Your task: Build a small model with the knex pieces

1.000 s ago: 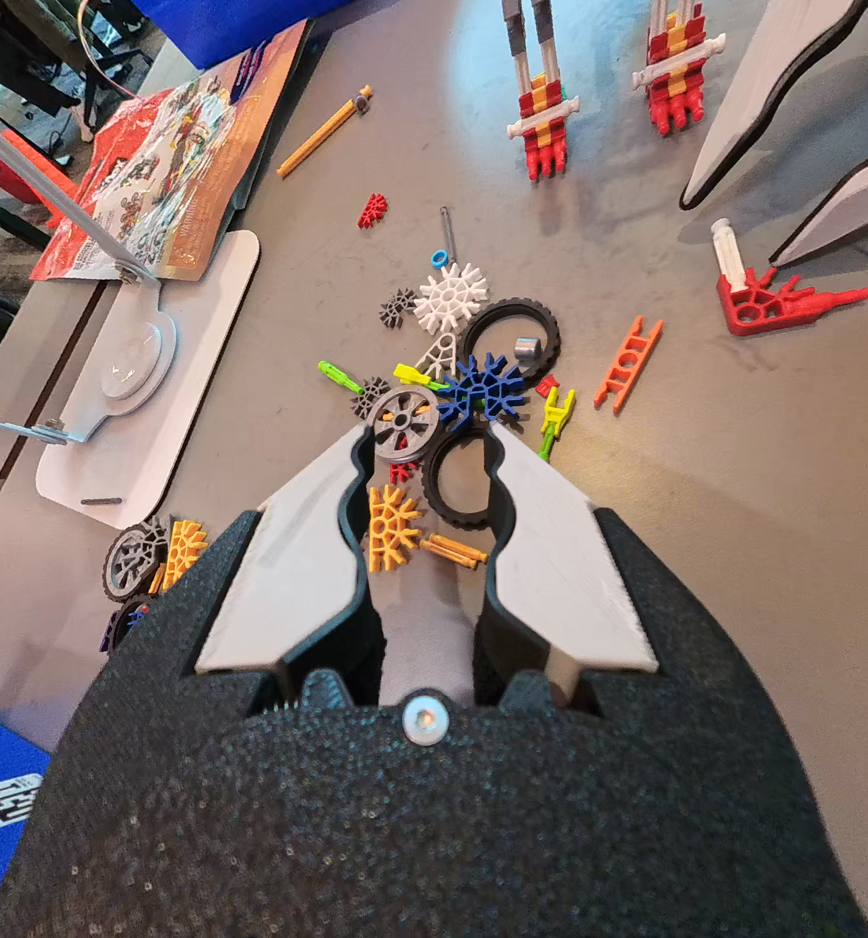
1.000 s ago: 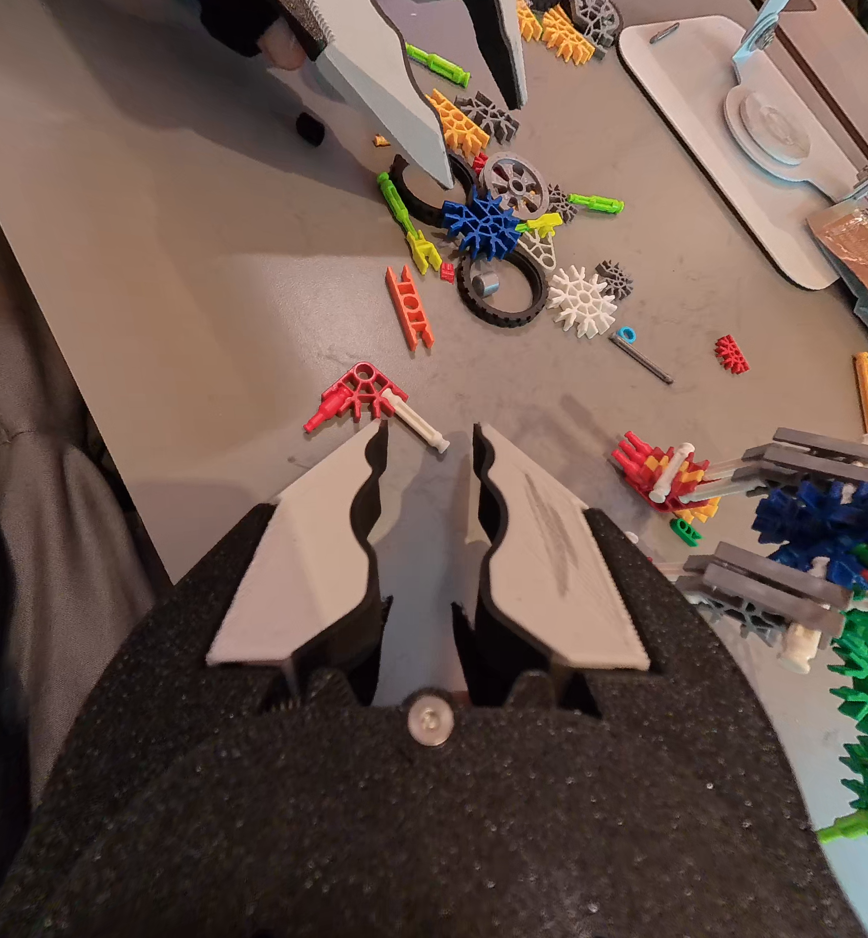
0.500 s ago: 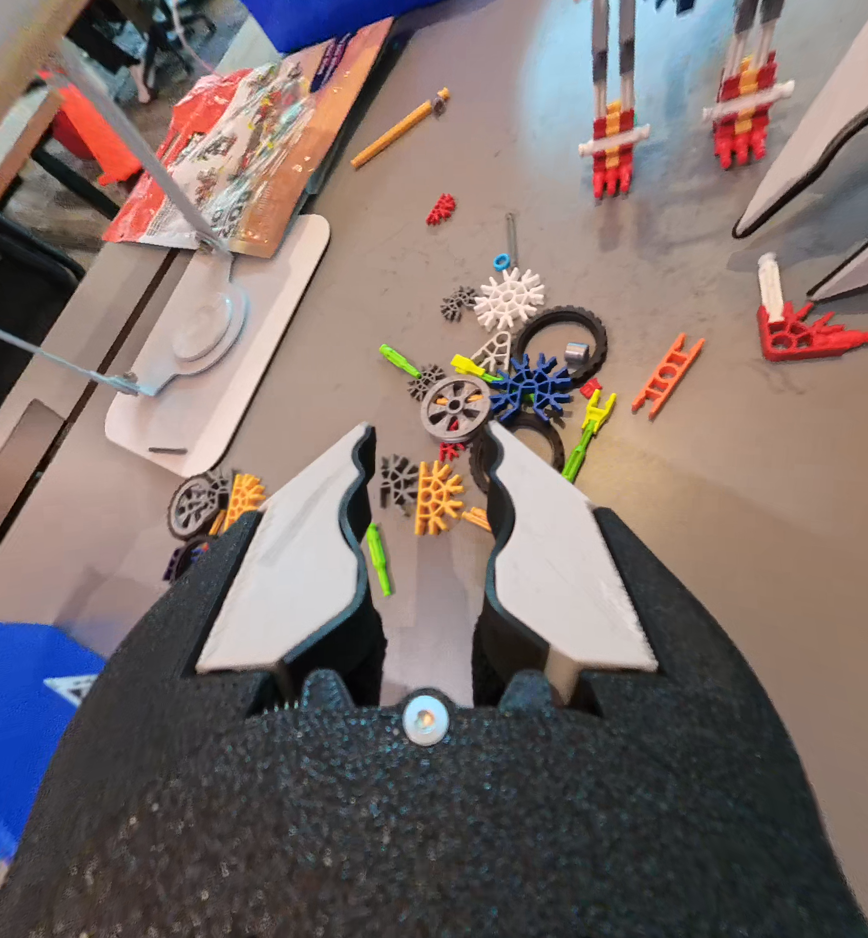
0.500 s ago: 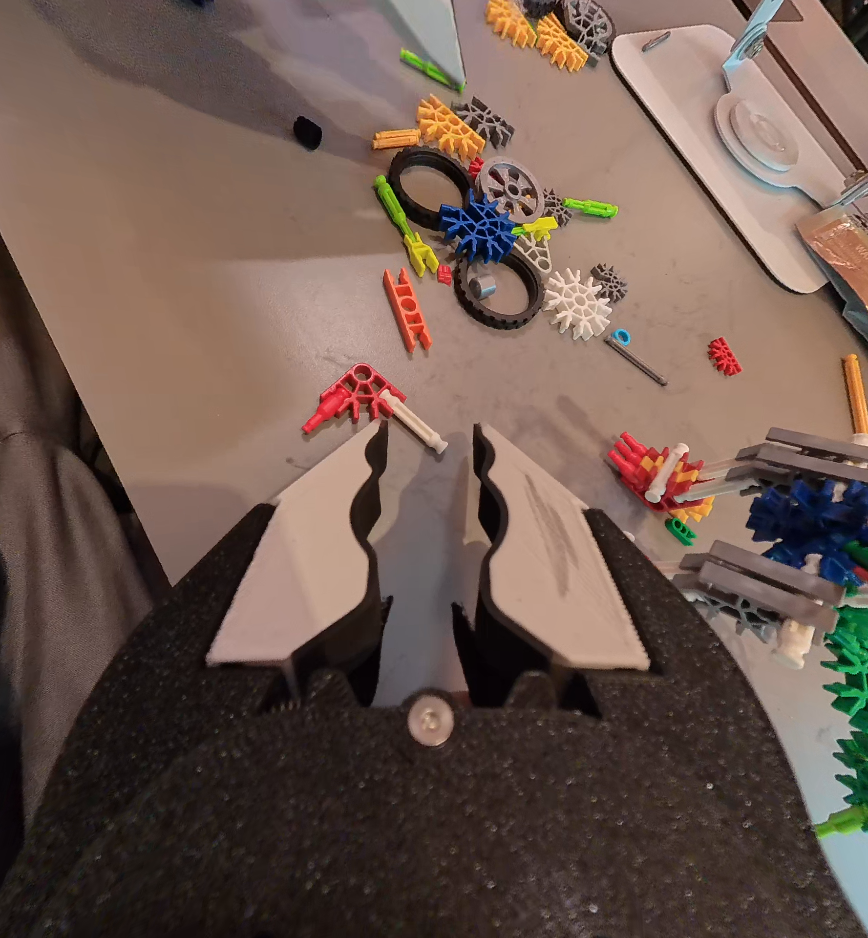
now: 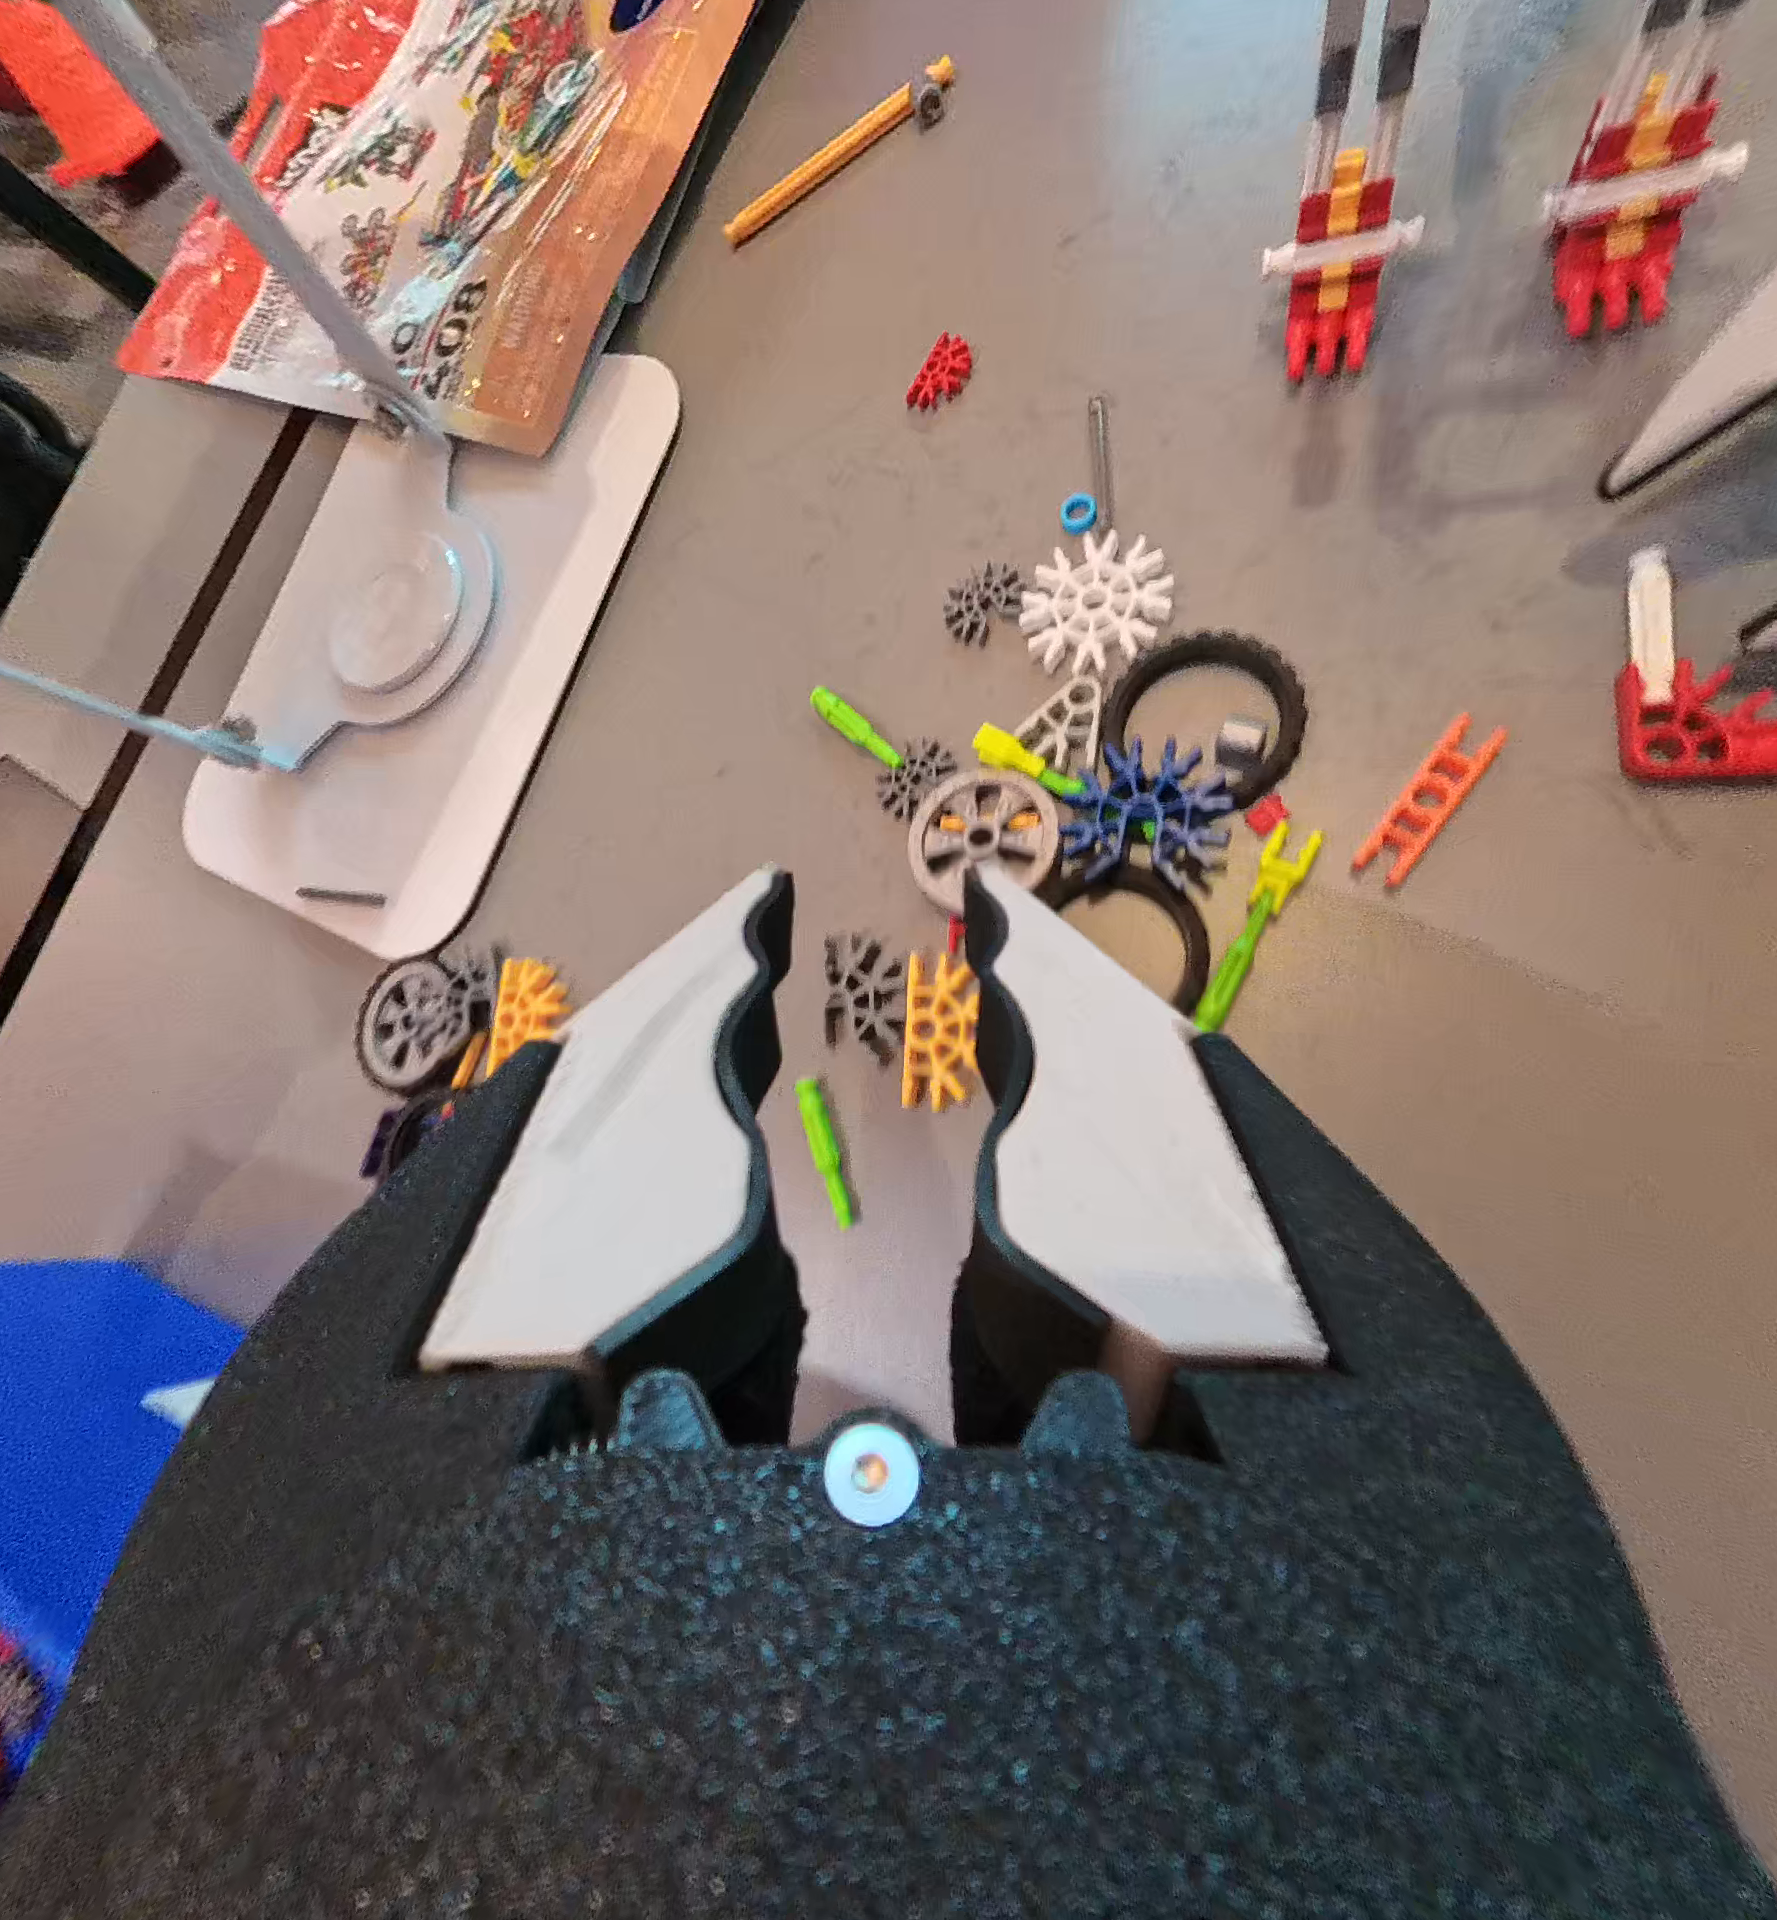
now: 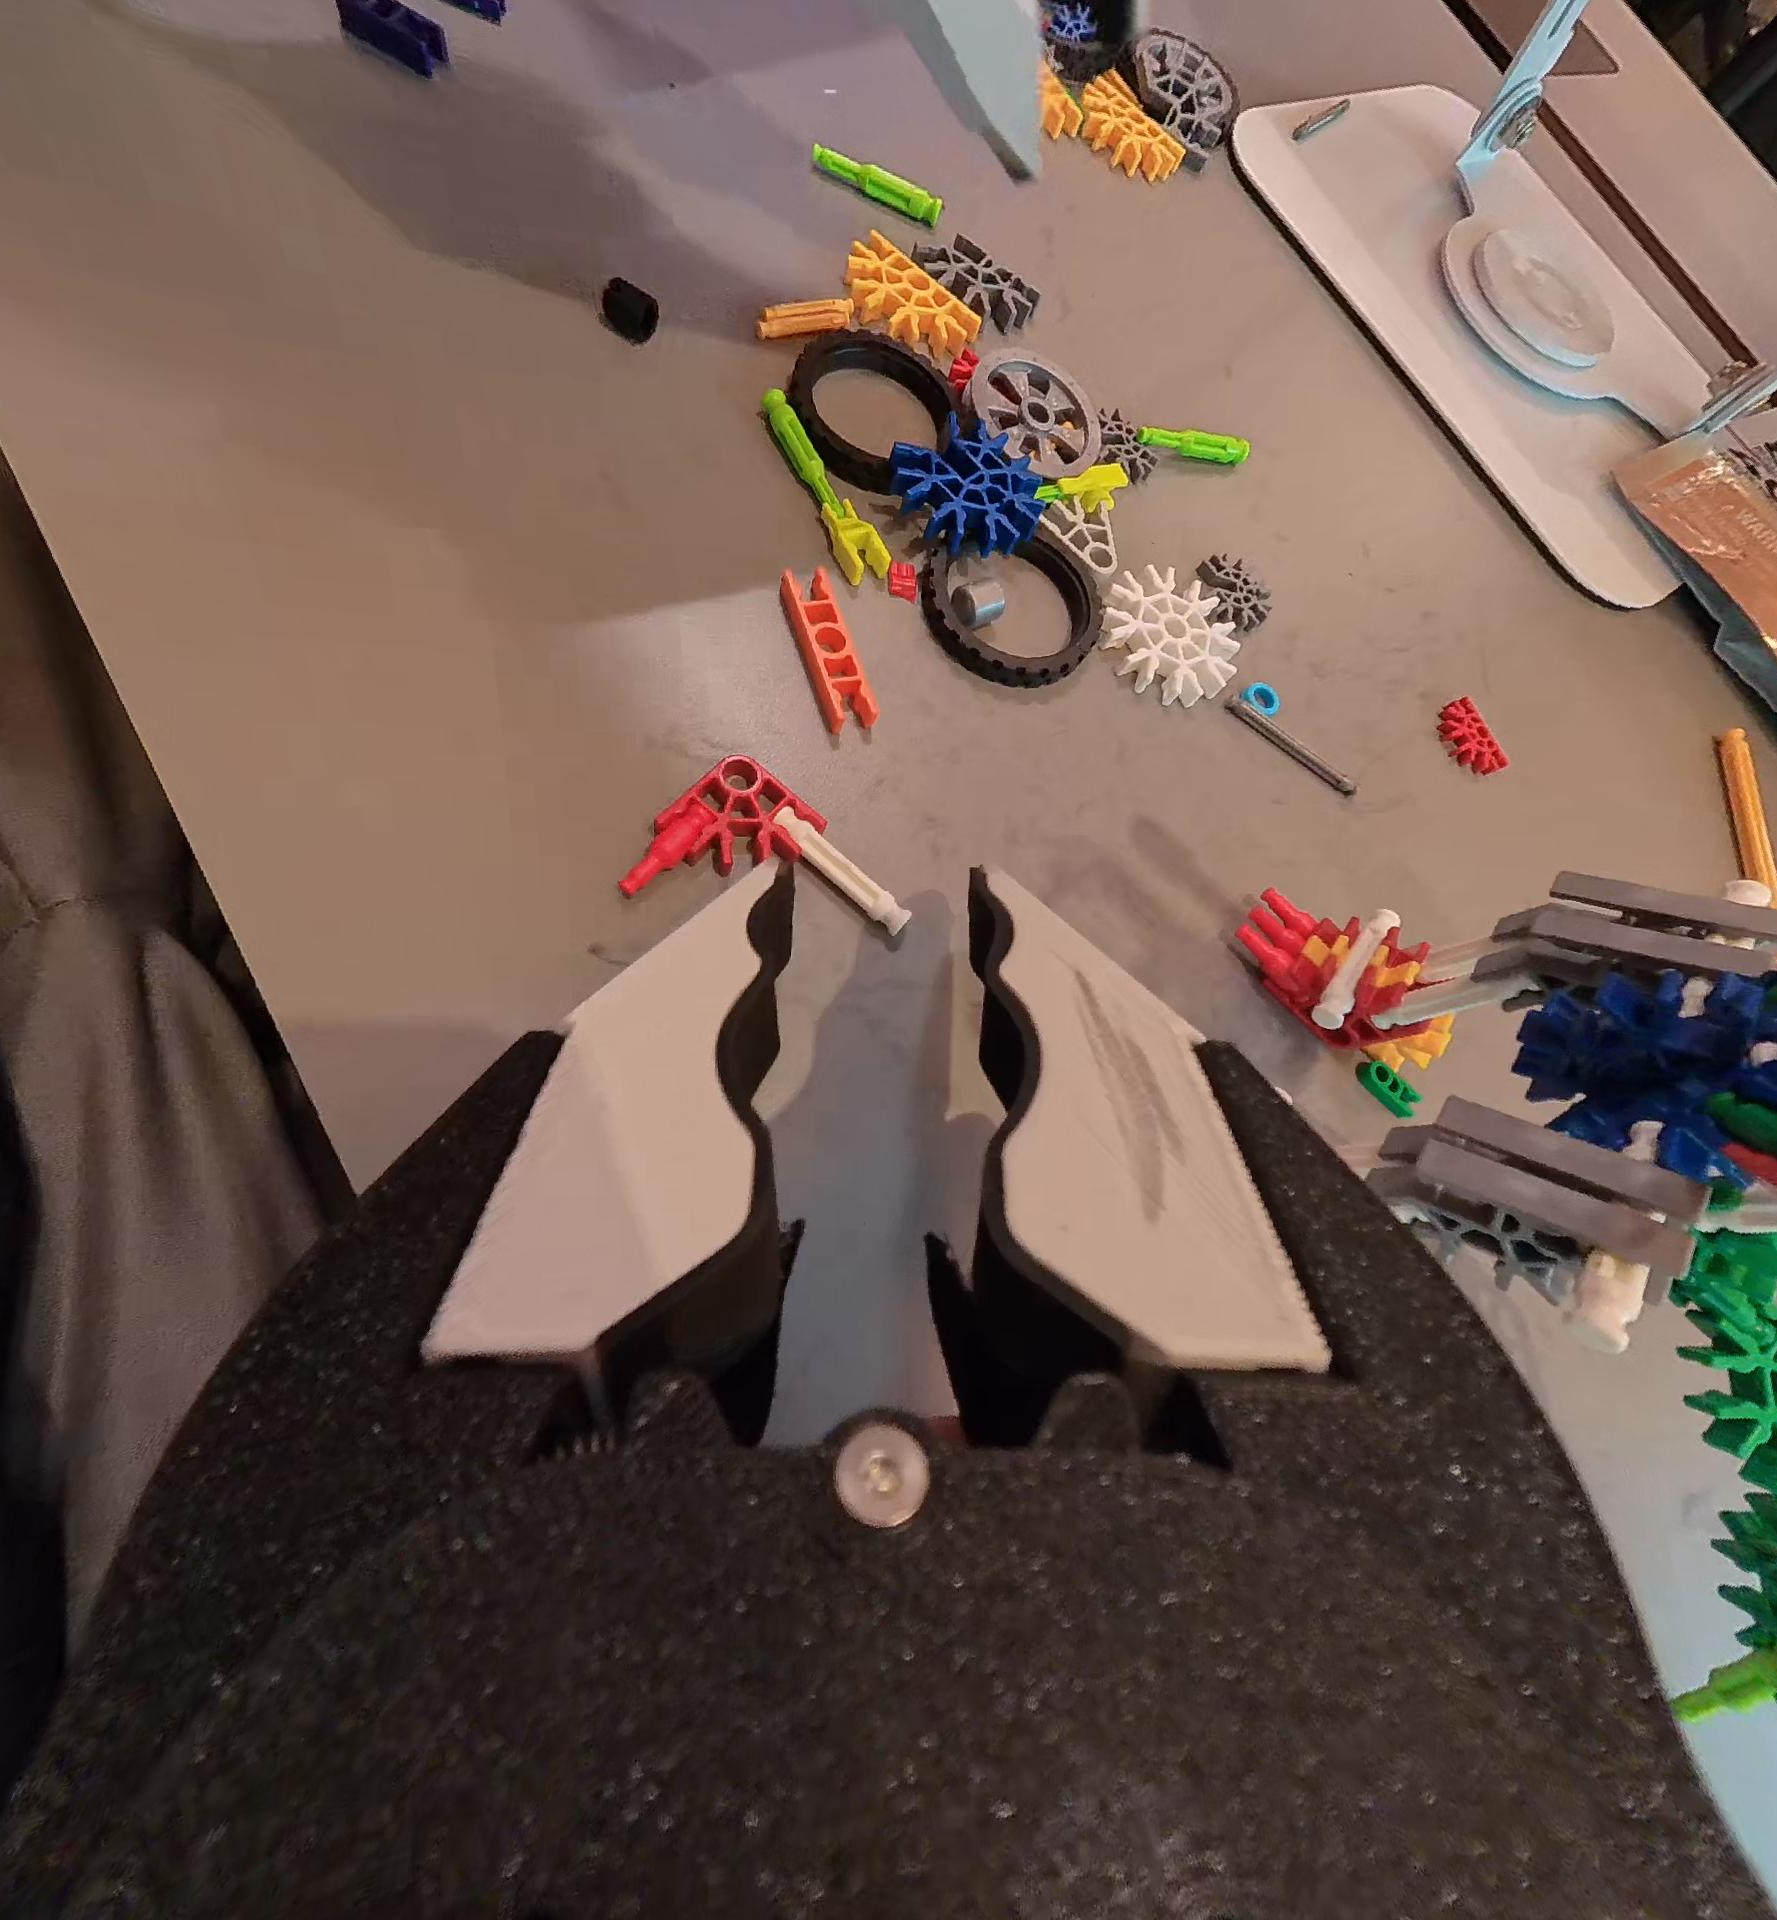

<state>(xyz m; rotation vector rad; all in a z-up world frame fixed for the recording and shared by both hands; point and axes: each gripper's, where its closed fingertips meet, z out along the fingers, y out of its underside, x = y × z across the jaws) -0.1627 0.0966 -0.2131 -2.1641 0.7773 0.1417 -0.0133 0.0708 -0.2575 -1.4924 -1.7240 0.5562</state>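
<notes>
Our left gripper (image 5: 873,883) has drawn back from the pile. A second ago its tips stood around the grey spoked wheel (image 5: 983,831) and a black tyre (image 5: 1190,940). Now the wheel lies just beyond the right fingertip and the tyre shows past that finger's outer edge. The fingers are spread as wide as before and hold nothing. A short green rod (image 5: 827,1148) has come into sight in the gap between them, with a dark grey connector (image 5: 863,997) and a yellow-orange connector (image 5: 936,1029) just ahead of it on the table (image 5: 1486,1091).

Our right gripper (image 6: 881,875) has hardly shifted. Its fingers are spread and empty too. A red corner connector (image 6: 733,821) with a white rod (image 6: 842,878) plugged into it lies just ahead of the left fingertip, the rod's free end reaching into the gap.

The left wrist view is smeared by motion, so small parts beyond the fingers are hard to tell apart. We cannot tell how high either pair of fingers is above the table. A second wheel and orange connector (image 5: 525,1003) are half hidden behind the left finger. In the right wrist view, a built model (image 6: 1642,1039) to the right of the fingers is cut off by the edge. Only a pale tip of the left gripper shows at the top.
</notes>
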